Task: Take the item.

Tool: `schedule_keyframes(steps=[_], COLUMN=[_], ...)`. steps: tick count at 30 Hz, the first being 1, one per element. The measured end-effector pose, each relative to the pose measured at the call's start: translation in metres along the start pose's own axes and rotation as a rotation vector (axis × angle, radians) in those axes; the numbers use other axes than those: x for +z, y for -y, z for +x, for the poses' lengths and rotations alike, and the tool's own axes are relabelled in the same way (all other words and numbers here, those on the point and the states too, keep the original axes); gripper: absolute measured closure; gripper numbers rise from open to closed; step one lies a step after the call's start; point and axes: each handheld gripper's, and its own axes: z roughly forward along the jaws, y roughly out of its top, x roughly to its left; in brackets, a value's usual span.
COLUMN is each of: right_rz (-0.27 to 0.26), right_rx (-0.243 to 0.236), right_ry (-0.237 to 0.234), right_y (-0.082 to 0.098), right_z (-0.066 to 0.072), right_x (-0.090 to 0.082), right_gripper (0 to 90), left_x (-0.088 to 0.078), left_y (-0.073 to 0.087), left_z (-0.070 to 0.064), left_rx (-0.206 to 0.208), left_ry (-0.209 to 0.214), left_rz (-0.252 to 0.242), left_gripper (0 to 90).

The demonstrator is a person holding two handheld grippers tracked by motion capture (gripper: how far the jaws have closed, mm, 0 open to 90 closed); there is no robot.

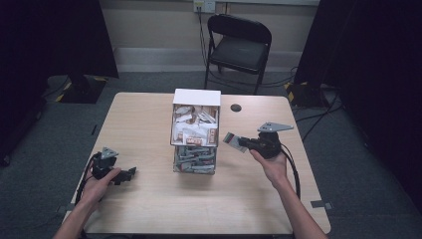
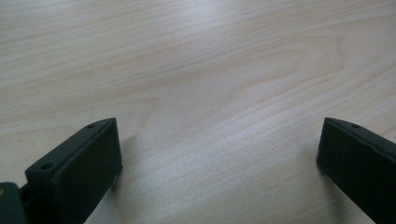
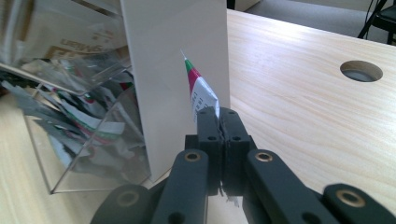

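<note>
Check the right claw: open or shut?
Shut: the right claw pinches a packet, its jaws pressed together beside the clear box.

- The high view is dim and soft, with dark corners; the table (image 1: 149,199) is the brightest area.
- The left gripper view has soft sheen on the wood and blurred near jaws.
- The right gripper view is bright, with glare on the clear box (image 3: 70,93).

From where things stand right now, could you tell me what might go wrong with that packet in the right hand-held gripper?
1. The right hand-held gripper pinches the packet only by one thin end, so it could slip or tear.
2. The packet's free end sits close to the white wall of the clear two-tier box; it may catch there and bend.
3. The left hand-held gripper rests open on the table, away from the box, so a nudge could shift the box.
</note>
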Motion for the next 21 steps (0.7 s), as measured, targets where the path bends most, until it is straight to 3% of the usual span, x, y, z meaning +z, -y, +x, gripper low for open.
schedule_keyframes(steps=[6,16,21], right_rz=[0.012,0.088,0.106], right_rx=[0.011,0.084,0.087], right_ry=[0.027,0.045,0.031], right_y=[-0.003,0.014,0.017], right_z=[-0.008,-0.028,-0.027], right_x=[0.01,0.033,0.041], right_gripper=[88.9,88.7,88.7], left_x=[0.0,0.0,0.0], left_y=[0.0,0.0,0.0], left_z=[0.0,0.0,0.0], left_rx=[0.001,0.0,0.0], left_ry=[0.001,0.0,0.0], left_rz=[-0.001,-0.001,-0.001], left_gripper=[0.0,0.0,0.0])
